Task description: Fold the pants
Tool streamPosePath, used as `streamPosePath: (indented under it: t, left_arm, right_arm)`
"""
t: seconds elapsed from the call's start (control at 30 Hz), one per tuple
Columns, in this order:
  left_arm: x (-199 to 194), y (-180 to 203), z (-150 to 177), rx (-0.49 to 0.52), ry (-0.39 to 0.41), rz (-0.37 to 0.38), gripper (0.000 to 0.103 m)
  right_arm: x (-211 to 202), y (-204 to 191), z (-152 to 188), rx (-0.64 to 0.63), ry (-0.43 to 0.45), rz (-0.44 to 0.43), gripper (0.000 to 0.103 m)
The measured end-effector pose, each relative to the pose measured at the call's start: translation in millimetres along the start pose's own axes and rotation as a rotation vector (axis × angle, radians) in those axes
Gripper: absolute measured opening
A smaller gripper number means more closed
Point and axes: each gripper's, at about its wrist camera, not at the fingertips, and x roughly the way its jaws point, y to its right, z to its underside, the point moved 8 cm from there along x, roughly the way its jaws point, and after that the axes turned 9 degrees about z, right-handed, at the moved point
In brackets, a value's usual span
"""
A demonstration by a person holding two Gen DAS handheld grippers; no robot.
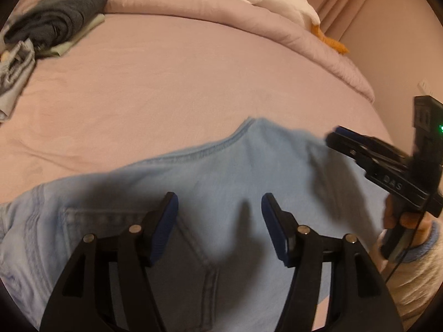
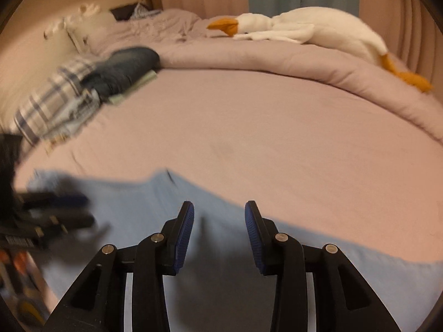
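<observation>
- Light blue denim pants (image 1: 221,182) lie spread on the pink bed sheet (image 1: 166,88), filling the lower half of the left wrist view. A back pocket (image 1: 110,229) shows at about 8 o'clock, and a stitched seam edge peaks near centre.
- In the right wrist view the pants (image 2: 144,202) run from 9 o'clock down to 4 o'clock, with bare sheet beyond.
- Left gripper (image 1: 220,221): jaws spread apart, nothing between them, hovering over the seat of the pants. Contact with the cloth cannot be told.
- Right gripper (image 2: 219,232): jaws apart and empty, poised above the denim. In the left view it enters at 3 o'clock (image 1: 336,135), held by a hand (image 1: 409,221); from that angle the jaw gap is unclear.
- Handling judgement: denim looks soft and limp but fairly weighty; it should drape, not hold shape. The surface is not slippery and nothing is fragile.
- Best holds, likely: thick stitched edges such as the waistband, seam ridge or hems, where the pads can pinch several layers.
- Risk: a single-layer pinch may drag the fabric and wrinkle the sheet.
- Bystanders: a dark clothing pile (image 1: 58,19) at 10 o'clock and a plush goose (image 2: 304,30) at 1 o'clock, both well apart.
</observation>
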Motion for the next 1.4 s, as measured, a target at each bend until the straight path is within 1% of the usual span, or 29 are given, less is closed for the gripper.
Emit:
streamPosePath:
  t: [0.13, 0.2, 0.23, 0.27, 0.3, 0.33, 0.37, 0.43, 0.47, 0.57, 0.6, 0.67, 0.73, 0.77, 0.8, 0.87, 0.93, 1.0, 1.07, 1.1, 1.17, 1.23, 1.33, 1.4]
  left_arm:
    - [-2, -1, 14, 0.064, -0.014, -0.062, 0.062]
    - [-1, -3, 21, 0.095, -0.021, -0.098, 0.062]
    - [-2, -4, 25, 0.11, -0.022, -0.11, 0.062]
    - [-3, -5, 29, 0.123, -0.021, -0.12, 0.062]
    - [-4, -5, 31, 0.136, -0.019, -0.131, 0.062]
    - [-6, -6, 34, 0.146, -0.017, -0.138, 0.062]
    - [-7, -7, 36, 0.149, -0.017, -0.143, 0.062]
    - [-11, -10, 39, 0.139, -0.019, -0.141, 0.062]
    - [-12, -10, 40, 0.132, -0.019, -0.14, 0.062]
    - [-13, -9, 40, 0.116, -0.022, -0.147, 0.062]
    - [-13, -8, 40, 0.111, -0.024, -0.149, 0.063]
    - [-15, -5, 42, 0.102, -0.026, -0.147, 0.065]
    - [-16, -1, 42, 0.081, -0.027, -0.132, 0.065]
    - [-17, 2, 42, 0.07, -0.025, -0.118, 0.065]
    - [-17, 6, 42, 0.056, -0.022, -0.095, 0.065]
    - [-15, 13, 41, 0.037, -0.024, -0.056, 0.065]
    - [-12, 22, 40, 0.028, -0.027, -0.026, 0.065]
    - [-7, 34, 39, 0.022, -0.033, 0.009, 0.065]
    - [-1, 47, 37, 0.028, -0.042, 0.037, 0.065]
    - [2, 54, 36, 0.035, -0.047, 0.05, 0.065]
    - [8, 67, 33, 0.047, -0.056, 0.074, 0.065]
    - [12, 79, 30, 0.055, -0.065, 0.095, 0.065]
    - [16, 93, 25, 0.052, -0.065, 0.129, 0.065]
    - [18, 99, 22, 0.048, -0.062, 0.141, 0.065]
  right_arm:
    - [-1, 17, 36, -0.032, -0.063, 0.072, 0.038]
    - [2, 35, 55, -0.036, -0.099, 0.145, 0.038]
    - [2, 43, 60, -0.04, -0.095, 0.177, 0.039]
    - [-1, 51, 62, -0.028, -0.076, 0.185, 0.042]
    - [-3, 62, 64, -0.006, -0.074, 0.2, 0.045]
    - [-5, 73, 66, 0.016, -0.08, 0.22, 0.046]
    - [-6, 88, 68, 0.053, -0.087, 0.237, 0.047]
    - [-9, 120, 73, 0.163, -0.105, 0.236, 0.047]
    - [-12, 141, 76, 0.234, -0.107, 0.237, 0.047]
    - [-25, 189, 84, 0.359, -0.102, 0.275, 0.047]
    - [-29, 201, 88, 0.386, -0.099, 0.299, 0.047]
    - [-39, 238, 101, 0.462, -0.121, 0.401, 0.047]
    - [-55, 270, 118, 0.596, -0.124, 0.442, 0.047]
    - [-70, 283, 127, 0.689, -0.097, 0.423, 0.047]
    - [-80, 291, 134, 0.747, -0.073, 0.401, 0.047]
    - [-101, 300, 150, 0.847, -0.036, 0.373, 0.047]
    - [-115, 301, 168, 0.93, -0.018, 0.331, 0.047]
    - [-119, 299, 186, 1.007, -0.034, 0.297, 0.047]
    - [-114, 294, 204, 1.098, -0.059, 0.224, 0.047]
    - [-109, 295, 207, 1.13, -0.052, 0.192, 0.047]
    - [-106, 294, 206, 1.185, -0.004, 0.137, 0.047]
    - [-102, 292, 198, 1.199, 0.025, 0.108, 0.047]
    - [-82, 299, 179, 1.187, 0.062, 0.108, 0.047]
    - [-79, 303, 173, 1.174, 0.091, 0.117, 0.047]
